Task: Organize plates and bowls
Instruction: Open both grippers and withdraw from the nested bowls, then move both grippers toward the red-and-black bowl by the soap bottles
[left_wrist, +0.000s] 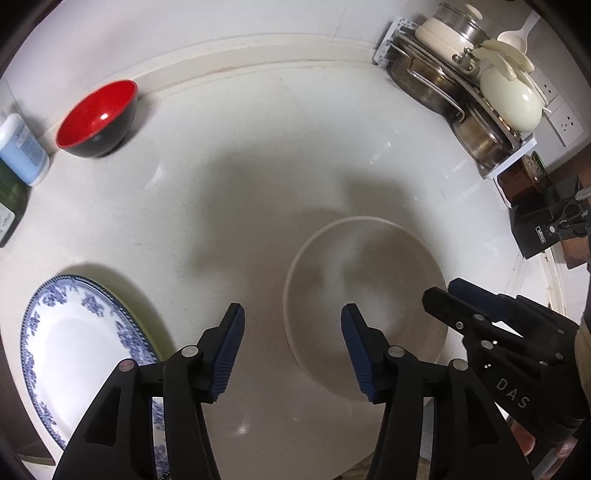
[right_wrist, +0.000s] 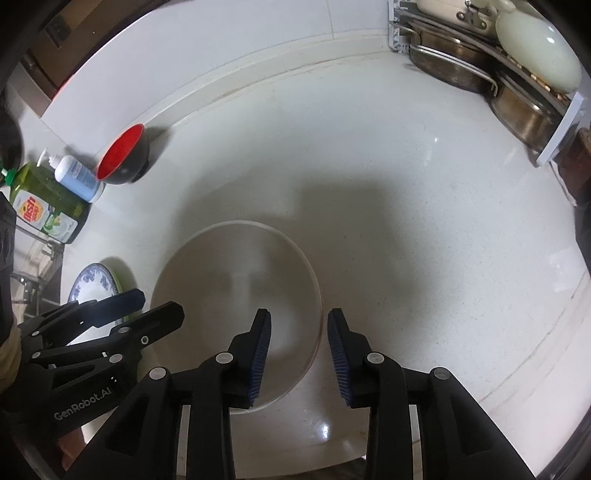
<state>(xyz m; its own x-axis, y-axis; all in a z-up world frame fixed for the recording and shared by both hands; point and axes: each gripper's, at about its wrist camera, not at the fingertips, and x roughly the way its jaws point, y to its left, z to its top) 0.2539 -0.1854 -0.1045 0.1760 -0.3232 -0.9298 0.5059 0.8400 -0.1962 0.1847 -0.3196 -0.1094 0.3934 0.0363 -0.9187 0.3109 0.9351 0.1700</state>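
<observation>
The big white bowl sits upright on the desk, just below both tools. The left tool stands spread, one finger over the bare desk and the other over the bowl's inside, so the near rim lies between them with nothing pinched. The right tool is also parted, straddling the bowl's right rim with its pads clear of it, holding nothing.

The other pieces lie well apart: a blue-patterned plate at the left, seemingly on top of a green one, and a red and black bowl far back by the wall, near the soap bottles. The pot rack fills the far right corner.

This looks like a release or the start of a grip on the white bowl; I cannot tell which. To do it well, lift both tools straight up so no finger catches the rim and tips the bowl. If gripping instead, set the pads square on opposite rims and close evenly. Next, the red bowl probably belongs in the white one
</observation>
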